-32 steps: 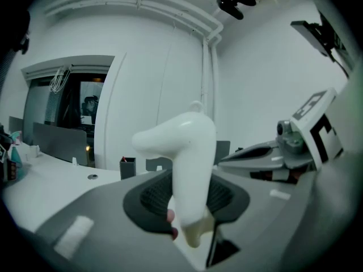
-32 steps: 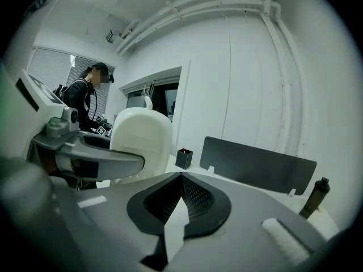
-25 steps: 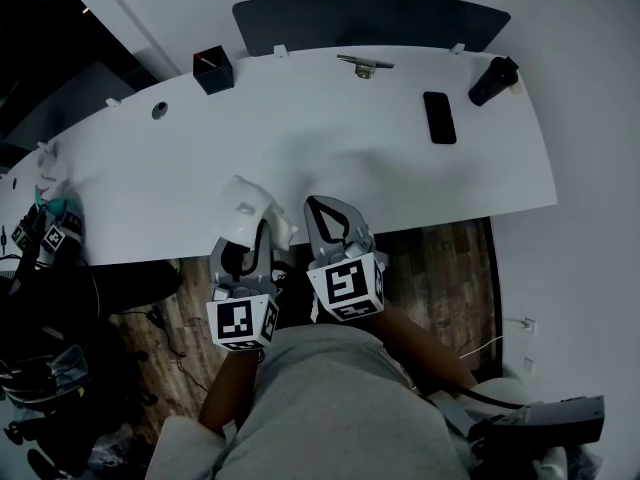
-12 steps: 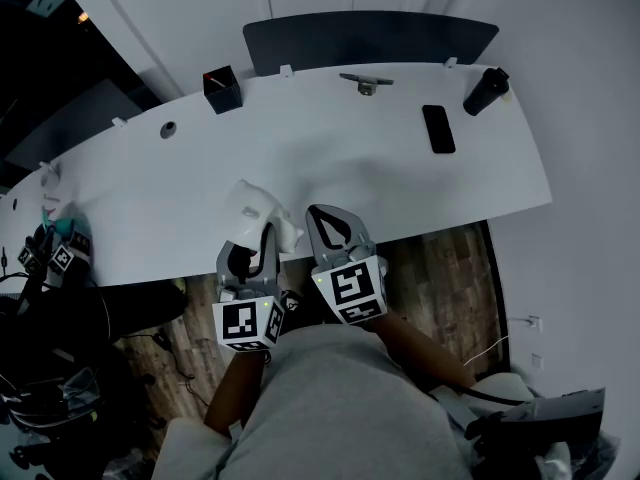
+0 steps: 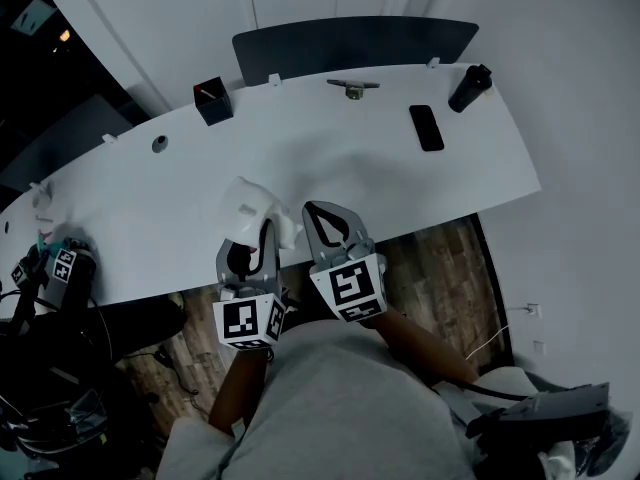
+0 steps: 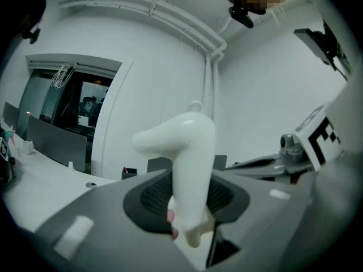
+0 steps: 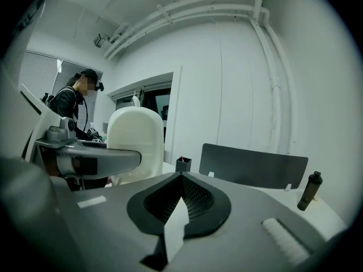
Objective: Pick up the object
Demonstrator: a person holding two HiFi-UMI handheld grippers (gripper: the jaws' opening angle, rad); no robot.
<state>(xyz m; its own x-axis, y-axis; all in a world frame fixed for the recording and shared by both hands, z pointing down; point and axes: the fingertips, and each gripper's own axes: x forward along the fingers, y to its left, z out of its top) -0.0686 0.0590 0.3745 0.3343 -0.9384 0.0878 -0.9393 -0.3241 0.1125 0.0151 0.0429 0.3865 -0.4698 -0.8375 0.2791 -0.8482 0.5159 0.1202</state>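
No shift since earlier frame: my left claw [image 5: 262, 233] still clamps white object [image 5: 248, 206] over desk's [image 5: 420, 183] near edge. Right claw [image 5: 322, 213] shut, empty. Risk: low grip, top-heavy object may pivot, fall.

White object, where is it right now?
In the head view the white object is clamped in the left tool, seen over the near edge of the white desk, just left of the shut right tool.
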